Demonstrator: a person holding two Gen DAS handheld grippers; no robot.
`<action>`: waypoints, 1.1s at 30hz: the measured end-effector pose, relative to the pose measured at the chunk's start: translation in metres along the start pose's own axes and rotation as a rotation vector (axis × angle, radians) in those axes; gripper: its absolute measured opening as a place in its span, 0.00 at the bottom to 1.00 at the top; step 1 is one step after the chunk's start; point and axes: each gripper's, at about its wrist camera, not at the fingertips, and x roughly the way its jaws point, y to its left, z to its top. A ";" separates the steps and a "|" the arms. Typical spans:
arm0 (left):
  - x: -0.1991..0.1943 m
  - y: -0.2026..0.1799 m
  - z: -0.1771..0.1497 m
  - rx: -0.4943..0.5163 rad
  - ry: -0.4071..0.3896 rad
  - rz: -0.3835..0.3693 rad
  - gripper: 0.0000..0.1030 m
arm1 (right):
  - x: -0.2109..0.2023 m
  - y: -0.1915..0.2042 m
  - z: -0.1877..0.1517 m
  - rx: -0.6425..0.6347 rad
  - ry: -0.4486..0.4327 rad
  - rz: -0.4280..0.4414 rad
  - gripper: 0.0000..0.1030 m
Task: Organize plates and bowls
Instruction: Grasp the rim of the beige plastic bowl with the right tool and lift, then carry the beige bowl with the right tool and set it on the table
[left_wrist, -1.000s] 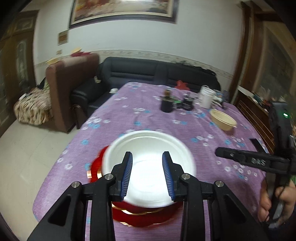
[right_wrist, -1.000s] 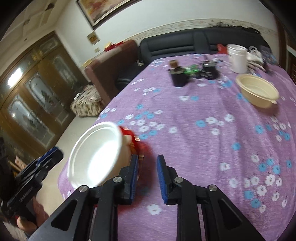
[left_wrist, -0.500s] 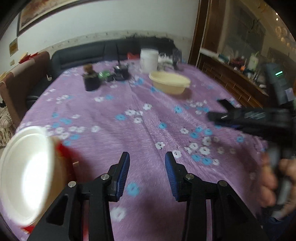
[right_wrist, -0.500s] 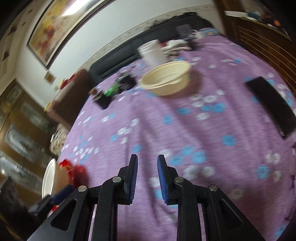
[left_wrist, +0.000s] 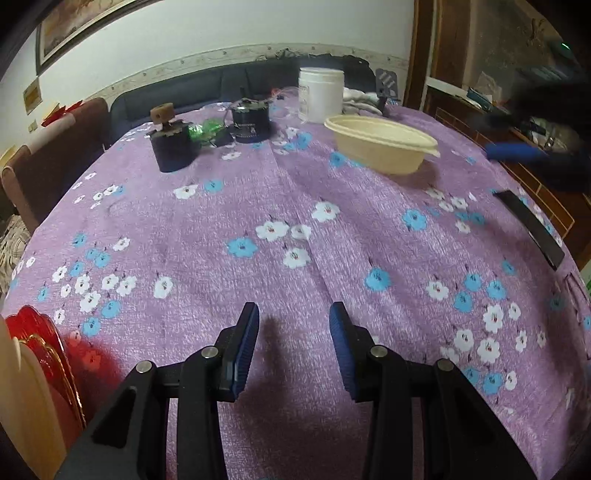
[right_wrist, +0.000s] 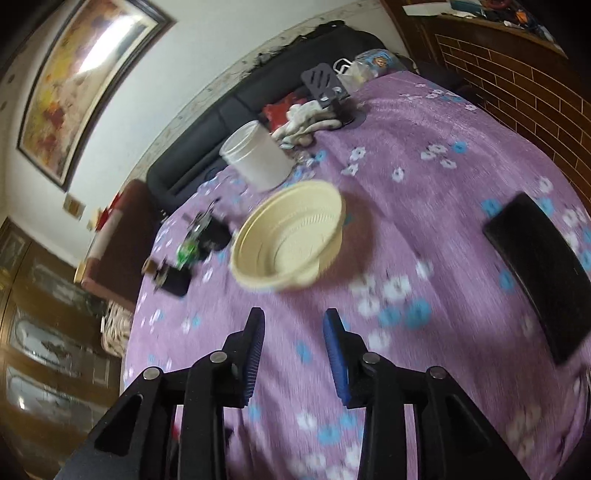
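**A:** Fingers first; your left gripper (left_wrist: 293, 347) is standing parted over bare purple cloth with nothing between the pads; your right gripper (right_wrist: 293, 354) is opening as you look, and it too is holding nothing.

**B:** And the bowl?

**A:** You are looking at the cream bowl (right_wrist: 290, 240) sitting upright on the counter (left_wrist: 295, 229), mouth up, well ahead of your right fingers (right_wrist: 255, 347) and just in front of the white jar (right_wrist: 258, 157); the plates, red plate (left_wrist: 40, 354) under white plate (left_wrist: 26, 406), are lying at the near left edge of the left view.

**B:** Which way is it pointing?

**A:** It is round, so no real long axis; a small tab on the rim is facing toward your right gripper, roughly.

**B:** Risks?

**A:** You are swinging fast, judging by the blur; coming in like that you may be shoving the light bowl into the jar or tipping it by the rim; the black phone (right_wrist: 543, 273) is lying to the right, where a wide sweep could be knocking it off the edge.
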 end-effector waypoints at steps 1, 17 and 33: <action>0.000 -0.001 0.000 0.010 0.000 0.004 0.37 | 0.009 -0.001 0.008 0.011 0.002 -0.017 0.34; -0.012 0.007 0.007 -0.016 -0.056 0.003 0.37 | 0.054 -0.014 0.018 0.037 0.073 -0.051 0.09; -0.029 0.033 0.012 -0.145 -0.096 -0.117 0.37 | -0.093 -0.005 -0.123 -0.113 0.164 0.299 0.09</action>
